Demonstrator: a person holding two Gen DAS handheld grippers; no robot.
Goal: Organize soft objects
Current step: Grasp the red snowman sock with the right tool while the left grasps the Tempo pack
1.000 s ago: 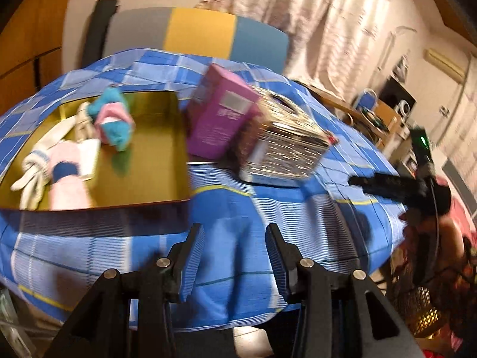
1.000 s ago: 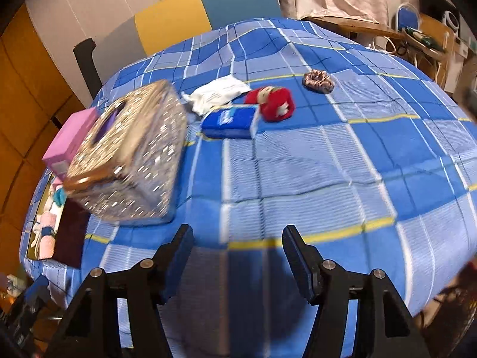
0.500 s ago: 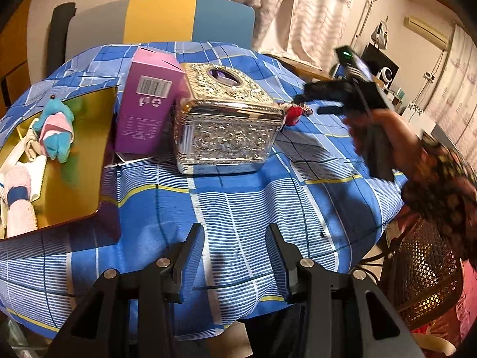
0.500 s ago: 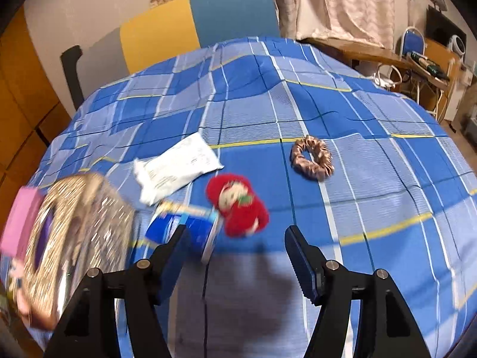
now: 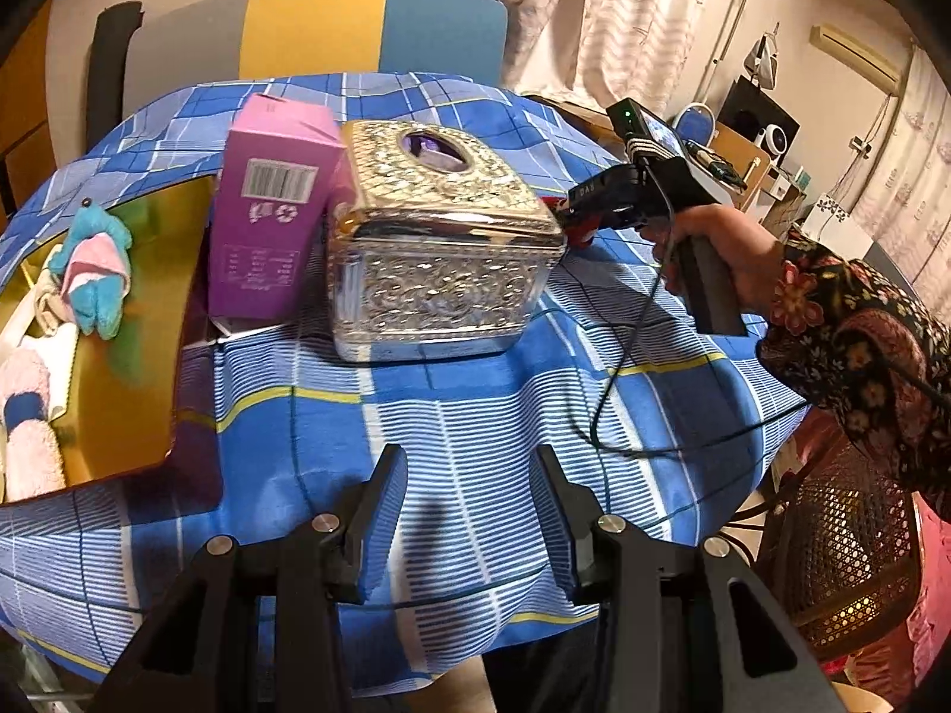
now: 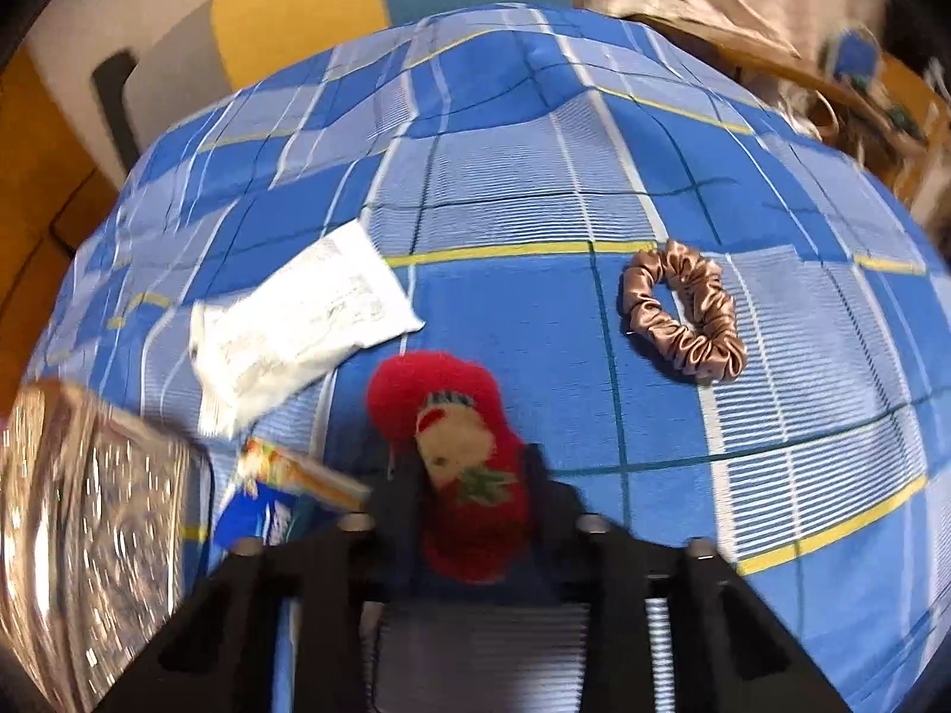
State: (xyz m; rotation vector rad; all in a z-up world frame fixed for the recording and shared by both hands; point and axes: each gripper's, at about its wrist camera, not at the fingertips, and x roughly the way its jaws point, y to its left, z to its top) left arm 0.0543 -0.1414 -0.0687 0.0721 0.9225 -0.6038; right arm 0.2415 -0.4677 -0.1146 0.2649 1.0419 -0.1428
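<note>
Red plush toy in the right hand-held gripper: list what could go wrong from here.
1. The right hand-held gripper pinches only the lower part of the red plush toy; soft pile may slip out when lifted.
2. The blue packet lies right beside the left finger and might be dragged along.
3. The silver tissue box and pink carton stand between the toy and the gold tray, so a low carry could knock them.
</note>
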